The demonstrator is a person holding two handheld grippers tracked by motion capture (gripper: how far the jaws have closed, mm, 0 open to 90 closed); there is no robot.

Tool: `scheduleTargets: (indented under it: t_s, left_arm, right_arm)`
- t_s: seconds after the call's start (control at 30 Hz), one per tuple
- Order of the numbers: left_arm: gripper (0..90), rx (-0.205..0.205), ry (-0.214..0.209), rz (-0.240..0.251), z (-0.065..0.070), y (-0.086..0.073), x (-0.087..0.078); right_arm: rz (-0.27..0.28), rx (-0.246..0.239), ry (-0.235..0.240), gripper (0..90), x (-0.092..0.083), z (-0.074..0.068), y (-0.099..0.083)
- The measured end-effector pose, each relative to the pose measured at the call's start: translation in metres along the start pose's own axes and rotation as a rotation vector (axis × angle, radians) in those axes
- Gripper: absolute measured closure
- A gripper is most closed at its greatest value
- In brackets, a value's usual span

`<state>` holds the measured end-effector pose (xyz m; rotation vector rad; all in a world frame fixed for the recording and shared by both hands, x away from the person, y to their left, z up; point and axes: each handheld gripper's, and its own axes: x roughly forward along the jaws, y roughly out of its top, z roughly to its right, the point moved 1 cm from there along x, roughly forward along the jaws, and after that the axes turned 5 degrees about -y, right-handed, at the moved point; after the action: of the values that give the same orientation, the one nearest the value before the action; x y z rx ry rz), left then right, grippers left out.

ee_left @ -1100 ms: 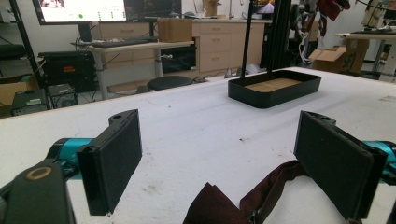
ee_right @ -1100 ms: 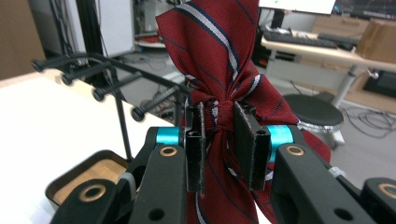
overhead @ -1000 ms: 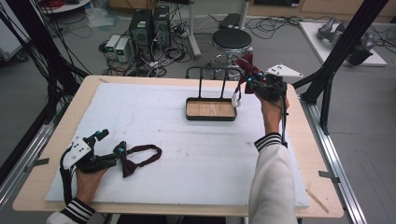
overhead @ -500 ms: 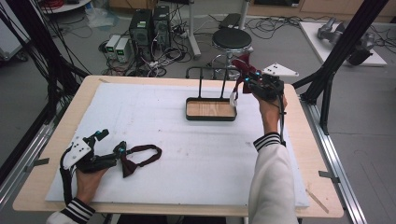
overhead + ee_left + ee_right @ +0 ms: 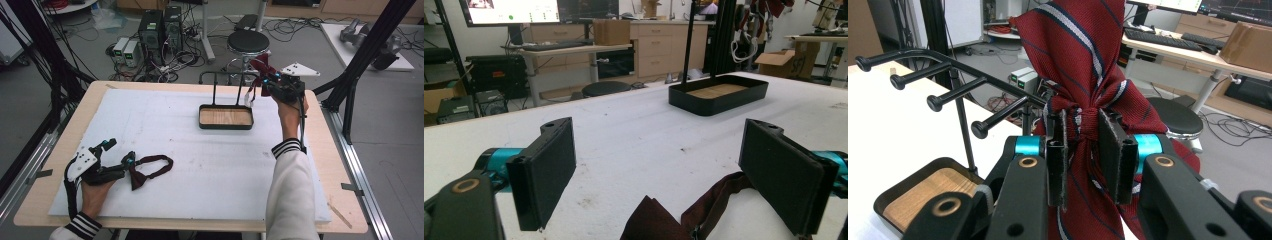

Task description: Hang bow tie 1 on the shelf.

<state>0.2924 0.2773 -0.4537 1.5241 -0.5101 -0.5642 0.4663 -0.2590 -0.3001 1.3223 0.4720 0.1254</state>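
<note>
Striped red bow tie, with white and dark stripes, sits pinched at its knot between the pads of the right tongs, held up in the air at the far right of the desk, just right of the black hanger rack. In the right gripper view the rack's four knobbed pegs reach out to the left of the tie, apart from it. The rack rises from a black tray with a wooden floor, which rests on the white mat far of centre.

At the near left, the left tongs lie low on the mat, spread wide. A second bow tie, dark maroon, lies flat there with its strap looped to the right; in the left gripper view its cloth sits between the two open pads, and neither pad presses on it.
</note>
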Motion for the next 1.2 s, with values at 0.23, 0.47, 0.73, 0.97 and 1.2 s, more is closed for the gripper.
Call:
scheduleTargets:
  t_s: [0.23,0.47,0.73,0.97,1.2]
  left_arm:
    - [15.5,0.001,0.0,0.002,0.0,0.0,0.0]
    - [15.5,0.0,0.001,0.002,0.0,0.0,0.0]
    - [15.5,0.001,0.002,0.003,0.0,0.0,0.0]
    - [15.5,0.004,0.0,0.004,0.0,0.0,0.0]
    - [15.5,0.003,-0.001,0.005,0.0,0.0,0.0]
  right_arm:
    - [-0.063,-0.011,0.017,74.9,-0.002,-0.001,-0.001]
    - [-0.114,-0.041,-0.013,74.8,0.0,0.001,-0.006]
    - [-0.165,-0.055,-0.051,74.7,0.011,-0.002,-0.013]
    - [-0.198,-0.014,-0.062,74.7,0.018,0.0,-0.02]
    - [-0.277,0.025,-0.06,74.7,0.021,0.004,-0.03]
